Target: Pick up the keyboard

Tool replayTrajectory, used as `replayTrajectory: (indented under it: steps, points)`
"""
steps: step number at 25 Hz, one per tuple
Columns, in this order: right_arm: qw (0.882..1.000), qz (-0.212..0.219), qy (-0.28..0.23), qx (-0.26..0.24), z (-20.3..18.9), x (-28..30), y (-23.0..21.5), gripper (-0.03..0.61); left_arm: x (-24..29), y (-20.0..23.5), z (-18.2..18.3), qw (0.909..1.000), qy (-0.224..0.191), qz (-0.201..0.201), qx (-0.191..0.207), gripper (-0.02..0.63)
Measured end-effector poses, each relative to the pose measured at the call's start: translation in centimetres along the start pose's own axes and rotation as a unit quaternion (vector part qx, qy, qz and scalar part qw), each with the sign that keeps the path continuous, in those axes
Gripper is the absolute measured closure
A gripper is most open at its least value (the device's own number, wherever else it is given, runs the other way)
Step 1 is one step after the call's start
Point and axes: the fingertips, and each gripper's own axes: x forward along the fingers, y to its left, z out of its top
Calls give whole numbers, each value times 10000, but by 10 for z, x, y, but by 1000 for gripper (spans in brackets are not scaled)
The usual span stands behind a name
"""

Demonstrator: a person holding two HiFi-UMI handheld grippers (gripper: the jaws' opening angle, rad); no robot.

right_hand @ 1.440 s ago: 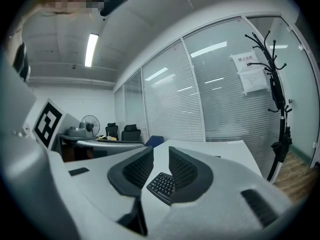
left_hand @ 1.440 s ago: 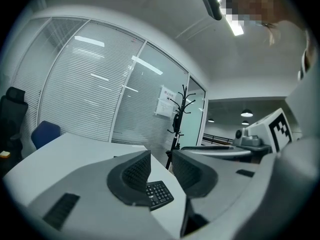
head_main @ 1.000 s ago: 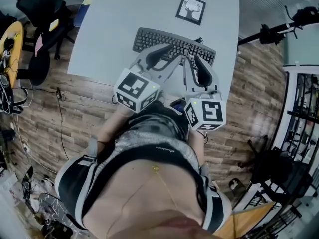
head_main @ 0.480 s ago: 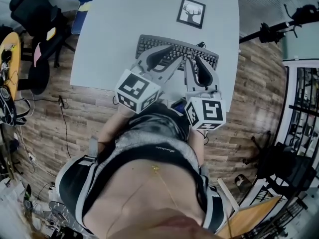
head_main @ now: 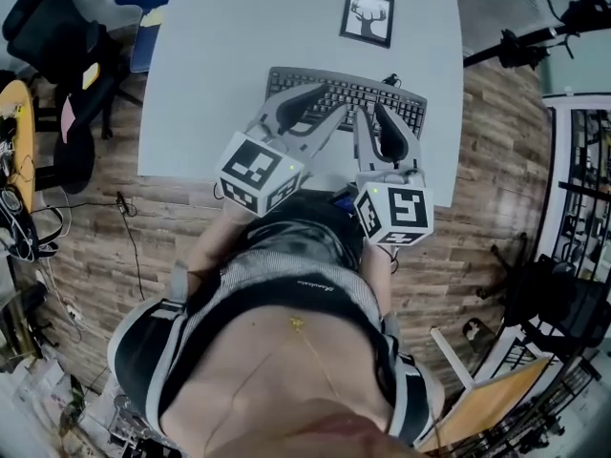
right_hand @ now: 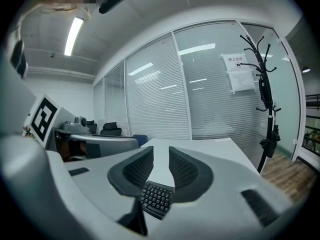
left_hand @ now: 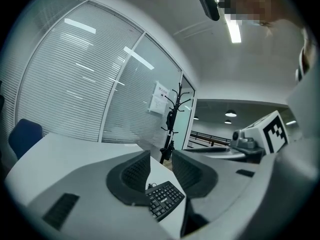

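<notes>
L gripper [left_hand: 161, 157] & R gripper [right_hand: 161, 152]: both w/ jaws apart, nothing gripped, held side by side above the keyboard [head_main: 406, 109]. It lies flat along the tabletop's [head_main: 239, 55] near edge, toward the near-right corner. Beyond it, a framed picture [head_main: 368, 17] sits by the far edge.

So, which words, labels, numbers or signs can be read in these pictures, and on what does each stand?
Nothing reads with certainty.
Paper sheet on the glass wall: printed heading and lines, too blurred to read.
Keyboard: key legends too small to read.
Marker cubes on the left gripper and right gripper: black-and-white square patterns, no letters.
Framed picture on the table: a deer drawing, no words.
</notes>
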Motion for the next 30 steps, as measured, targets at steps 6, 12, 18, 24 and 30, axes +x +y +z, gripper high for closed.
replayTrajectory:
  steps: [6,12,18,24,30]
  points:
    - [10000,34,37,30,-3,3,0,472,1,6,-2,10000,12,40,-59,495]
    - [9999,139,25,-32,7,5,-18,472,18,2,8,9998,-92,165,-66,495]
    - [9990,411,21,-173,18,7,-32,472,36,-7,16,9993,-138,335,-62,495]
    - [9983,548,4,-175,21,12,-39,472,44,-6,15,9988,-103,473,-71,495]
    - [9984,545,76,-149,15,14,-48,472,51,-6,9,9987,0,511,-74,495]
